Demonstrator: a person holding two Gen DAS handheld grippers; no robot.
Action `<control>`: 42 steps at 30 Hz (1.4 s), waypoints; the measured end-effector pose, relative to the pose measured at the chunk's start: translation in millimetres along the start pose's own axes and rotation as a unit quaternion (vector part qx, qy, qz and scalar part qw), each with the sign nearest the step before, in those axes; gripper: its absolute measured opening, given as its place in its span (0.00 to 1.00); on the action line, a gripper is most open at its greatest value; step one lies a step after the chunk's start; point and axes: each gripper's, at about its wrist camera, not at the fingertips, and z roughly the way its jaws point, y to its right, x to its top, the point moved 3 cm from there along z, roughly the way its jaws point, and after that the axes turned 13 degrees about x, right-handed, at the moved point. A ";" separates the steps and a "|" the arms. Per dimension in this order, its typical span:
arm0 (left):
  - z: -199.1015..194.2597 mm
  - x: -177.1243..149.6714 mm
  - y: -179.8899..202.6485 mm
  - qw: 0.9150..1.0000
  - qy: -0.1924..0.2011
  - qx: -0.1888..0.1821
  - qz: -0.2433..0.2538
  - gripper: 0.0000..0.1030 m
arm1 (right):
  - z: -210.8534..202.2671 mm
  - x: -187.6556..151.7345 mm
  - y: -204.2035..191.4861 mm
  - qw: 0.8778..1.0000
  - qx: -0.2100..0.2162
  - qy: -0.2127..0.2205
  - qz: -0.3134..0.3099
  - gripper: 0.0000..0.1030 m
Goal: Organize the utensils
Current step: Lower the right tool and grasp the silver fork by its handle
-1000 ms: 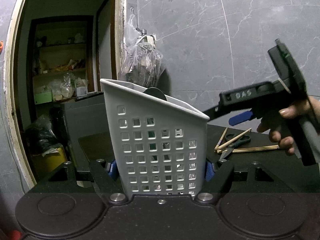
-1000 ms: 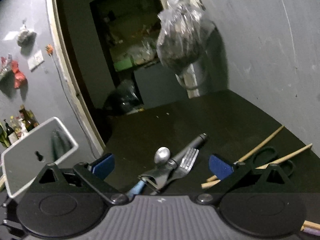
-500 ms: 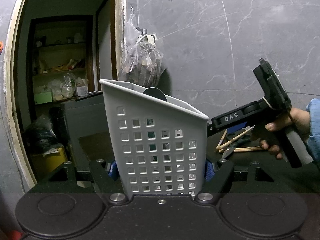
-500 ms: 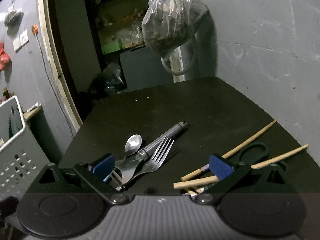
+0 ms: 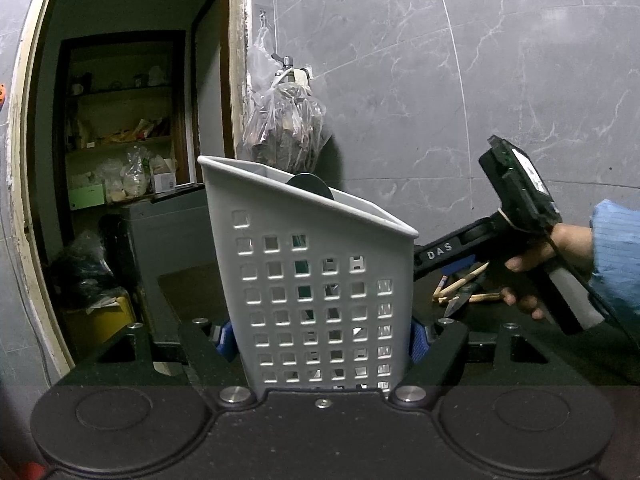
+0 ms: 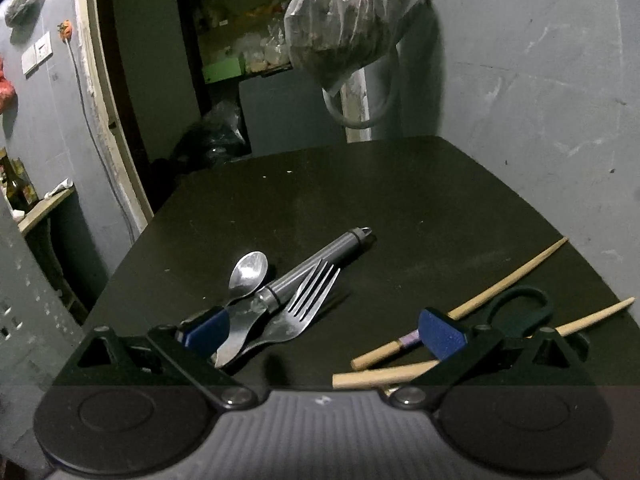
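Note:
My left gripper (image 5: 322, 338) is shut on a white perforated utensil basket (image 5: 316, 280), which stands upright with a dark utensil inside. My right gripper (image 6: 324, 332) is open and empty, low over the black table (image 6: 400, 208). Just ahead of it lie a spoon (image 6: 248, 270), a fork (image 6: 304, 304) and a grey-handled tool (image 6: 320, 260), piled together near its left finger. Two wooden chopsticks (image 6: 508, 280) and black-handled scissors (image 6: 520, 308) lie by its right finger. In the left wrist view the right gripper's body (image 5: 516, 216) shows right of the basket, above the chopsticks (image 5: 460, 286).
A plastic bag of dark stuff (image 6: 352, 28) hangs on the grey tiled wall at the table's far edge. A doorway with cluttered shelves (image 5: 120, 140) opens at the left. The basket's wall (image 6: 24, 300) shows at the left edge of the right wrist view.
My right gripper has dropped lower and closer to the utensils on the table, turning away from the basket. The left gripper keeps hold of the basket and has not moved.

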 end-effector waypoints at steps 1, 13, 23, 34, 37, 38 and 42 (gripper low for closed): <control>-0.1 -0.3 -1.0 1.000 0.000 0.000 0.001 0.75 | 2.7 1.6 1.6 1.000 0.000 -0.001 0.001 1.00; -0.2 -1.9 -0.2 1.000 0.000 0.002 0.003 0.75 | 34.1 9.1 15.2 1.000 -0.004 -0.019 -0.022 0.99; -0.2 -1.8 -0.2 1.000 0.000 0.002 0.003 0.76 | 39.3 8.6 9.9 0.999 0.016 -0.017 -0.046 0.79; -0.2 -1.8 -0.2 1.000 -0.001 0.002 0.003 0.75 | 40.4 13.9 17.6 0.997 0.080 -0.015 0.018 0.42; -0.1 -1.8 -0.1 1.000 0.000 0.002 0.003 0.75 | 40.5 16.0 25.7 0.995 0.086 -0.012 0.051 0.27; -0.1 -1.8 -0.1 1.000 0.000 0.002 0.003 0.75 | 40.3 16.1 29.1 0.994 0.087 -0.010 0.062 0.23; -0.2 -1.8 -0.1 1.000 0.000 0.002 0.003 0.75 | 40.5 15.3 40.3 0.989 0.108 -0.004 0.096 0.17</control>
